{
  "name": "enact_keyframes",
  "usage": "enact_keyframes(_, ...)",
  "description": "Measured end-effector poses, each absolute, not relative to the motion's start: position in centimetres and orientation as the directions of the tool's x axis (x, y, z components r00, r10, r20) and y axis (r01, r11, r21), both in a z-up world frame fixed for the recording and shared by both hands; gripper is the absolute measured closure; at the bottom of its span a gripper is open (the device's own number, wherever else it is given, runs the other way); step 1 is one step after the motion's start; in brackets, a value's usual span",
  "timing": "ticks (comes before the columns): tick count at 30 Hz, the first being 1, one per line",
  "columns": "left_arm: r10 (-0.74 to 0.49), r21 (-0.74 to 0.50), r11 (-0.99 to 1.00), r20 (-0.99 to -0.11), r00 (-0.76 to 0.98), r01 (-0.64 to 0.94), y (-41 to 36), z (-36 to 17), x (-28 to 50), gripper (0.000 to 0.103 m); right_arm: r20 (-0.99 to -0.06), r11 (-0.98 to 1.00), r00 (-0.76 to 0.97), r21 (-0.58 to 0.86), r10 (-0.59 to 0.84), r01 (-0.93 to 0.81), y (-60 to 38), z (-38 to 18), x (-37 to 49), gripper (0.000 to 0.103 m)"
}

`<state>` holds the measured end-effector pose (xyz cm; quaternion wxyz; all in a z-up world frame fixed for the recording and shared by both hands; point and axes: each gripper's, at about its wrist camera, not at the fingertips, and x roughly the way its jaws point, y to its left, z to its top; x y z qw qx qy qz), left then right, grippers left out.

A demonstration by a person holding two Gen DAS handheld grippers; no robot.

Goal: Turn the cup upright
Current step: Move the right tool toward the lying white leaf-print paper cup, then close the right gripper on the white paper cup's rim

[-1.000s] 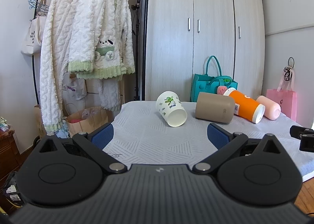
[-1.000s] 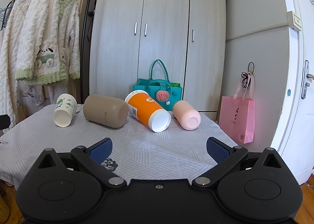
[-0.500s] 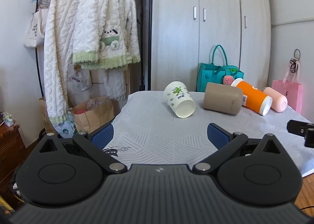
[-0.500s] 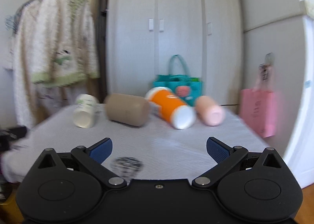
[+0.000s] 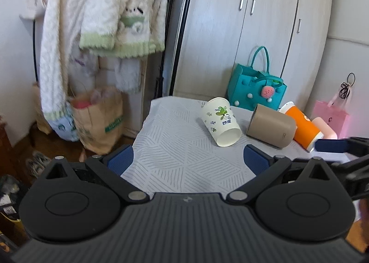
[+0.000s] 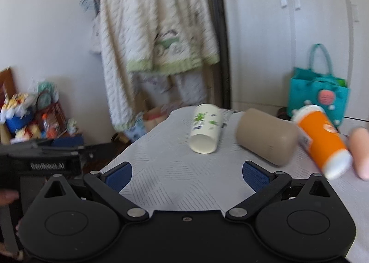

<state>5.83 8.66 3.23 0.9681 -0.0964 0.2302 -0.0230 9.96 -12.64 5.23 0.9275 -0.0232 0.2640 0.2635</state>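
Several cups lie on their sides on a table with a white patterned cloth (image 5: pixel 175 147). A white paper cup with green print (image 5: pixel 220 123) has its mouth toward me; it also shows in the right wrist view (image 6: pixel 205 131). Right of it lie a tan cup (image 5: pixel 272 128), an orange cup with white ends (image 5: pixel 302 124) and a pink cup (image 5: pixel 324 125). My left gripper (image 5: pixel 188 162) is open and empty, short of the paper cup. My right gripper (image 6: pixel 184 173) is open and empty, near the table's front edge, facing the paper cup and the tan cup (image 6: pixel 265 139).
A clothes rack with a white and green cardigan (image 5: pixel 110 14) stands left of the table. A paper bag (image 5: pixel 99 115) sits on the floor by it. A teal bag (image 5: pixel 256 92) and a wardrobe (image 5: pixel 253 21) are behind the table. A pink bag (image 5: pixel 329 113) hangs far right.
Both grippers have risen and moved in toward the table, now looking down on it. The right gripper has swung left toward the paper cup. The cups have not moved.
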Motion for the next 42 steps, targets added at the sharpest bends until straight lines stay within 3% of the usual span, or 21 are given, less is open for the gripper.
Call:
enact_keyframes(13,-0.022,-0.13,0.991,-0.399,0.916,-0.033,10.3,4.1,9.8,0.0,-0.649,0.835,0.571,0.19,0.502,-0.517,-9.0,2.9,20.5,0.001)
enact_keyframes(20,-0.127,-0.219,0.975,-0.468,0.875,0.025,10.5,2.8,14.0,0.001,-0.664,0.859,0.593,0.152,0.455,-0.489,-7.9,2.0,23.5,0.005)
enact_keyframes(32,-0.117,-0.275,0.961,-0.506,0.855,-0.031,12.2,1.3,15.4,0.0,-0.707,0.9,0.612,0.08,0.354,-0.428,-6.3,-0.1,26.3,0.007)
enact_keyframes(34,-0.107,-0.267,0.963,-0.51,0.853,-0.039,12.1,1.2,15.3,0.0,-0.705,0.901,0.619,0.062,0.345,-0.43,-6.1,-0.2,26.3,0.012)
enact_keyframes(37,-0.104,-0.26,0.965,-0.518,0.849,-0.041,12.1,1.2,15.1,0.0,-0.709,0.897,0.616,0.054,0.344,-0.438,-5.9,-0.3,26.2,0.037)
enact_keyframes(42,-0.118,-0.262,0.965,-0.524,0.844,-0.028,11.9,1.7,14.5,0.0,-0.701,0.889,0.622,0.038,0.35,-0.457,-5.7,0.2,25.3,0.04)
